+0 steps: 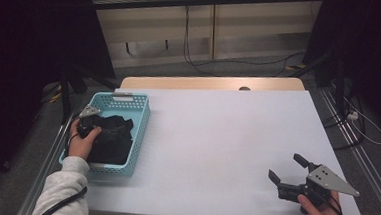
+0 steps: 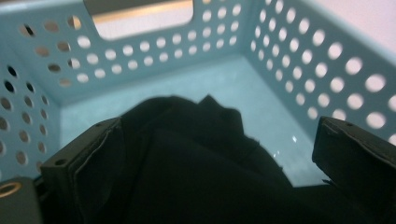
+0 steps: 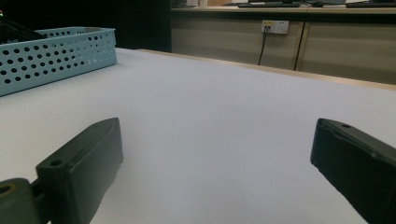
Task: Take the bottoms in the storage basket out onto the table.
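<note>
While your left gripper hangs jaws-apart over the crumpled black cloth inside the perforated light-blue plastic basket, sink deeper before closing — catch a thick fold, not an edge; your right gripper waits, jaws spread, above the white table.

We held our left gripper low with jaws spread, and our right gripper likewise gaped wide.

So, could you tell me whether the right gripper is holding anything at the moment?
No, the right gripper has its jaws wide apart over bare white table.
</note>
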`<act>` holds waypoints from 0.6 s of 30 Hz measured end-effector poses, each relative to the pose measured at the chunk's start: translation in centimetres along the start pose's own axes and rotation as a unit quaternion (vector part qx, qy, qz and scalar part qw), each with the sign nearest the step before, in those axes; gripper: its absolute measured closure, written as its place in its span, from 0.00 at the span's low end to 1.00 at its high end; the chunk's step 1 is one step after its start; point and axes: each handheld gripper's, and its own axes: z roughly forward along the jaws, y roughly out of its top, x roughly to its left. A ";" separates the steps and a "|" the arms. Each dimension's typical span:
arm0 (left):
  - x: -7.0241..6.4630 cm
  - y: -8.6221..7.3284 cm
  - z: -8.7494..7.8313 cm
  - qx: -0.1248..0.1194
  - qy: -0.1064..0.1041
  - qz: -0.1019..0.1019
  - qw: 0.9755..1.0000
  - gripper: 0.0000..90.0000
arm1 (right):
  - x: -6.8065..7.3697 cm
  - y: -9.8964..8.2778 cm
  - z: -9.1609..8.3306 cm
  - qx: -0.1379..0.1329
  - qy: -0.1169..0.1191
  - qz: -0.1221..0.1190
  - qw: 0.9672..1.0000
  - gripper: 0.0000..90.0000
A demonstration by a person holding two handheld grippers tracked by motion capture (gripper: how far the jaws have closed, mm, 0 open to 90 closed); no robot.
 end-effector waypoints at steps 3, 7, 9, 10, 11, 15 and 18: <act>0.3 -0.4 0.4 0.019 0.008 -0.005 1.000 0.03 | 0.0 0.0 0.0 0.002 0.002 -0.001 1.000 0.02; 0.5 -0.9 0.9 0.044 0.009 -0.014 0.999 0.03 | 0.0 0.0 0.0 0.002 0.002 -0.001 1.000 0.02; 0.5 -0.9 1.0 0.049 0.015 -0.013 0.999 0.04 | 0.1 0.0 0.0 0.002 0.004 -0.002 1.000 0.02; 0.4 -0.9 1.2 0.058 0.020 -0.013 0.998 0.04 | 0.1 0.0 0.0 0.002 0.004 -0.003 1.000 0.02; 0.4 -1.0 1.3 0.068 0.020 -0.009 0.997 0.04 | 0.1 0.0 0.0 0.003 0.004 -0.004 1.000 0.02; 0.3 -1.1 1.7 0.087 0.022 -0.010 0.996 0.04 | 0.1 -0.1 0.0 0.004 0.005 -0.004 1.000 0.02; 0.2 -1.3 2.0 0.098 0.027 -0.014 0.995 0.04 | 0.2 0.0 0.0 0.005 0.009 -0.006 1.000 0.02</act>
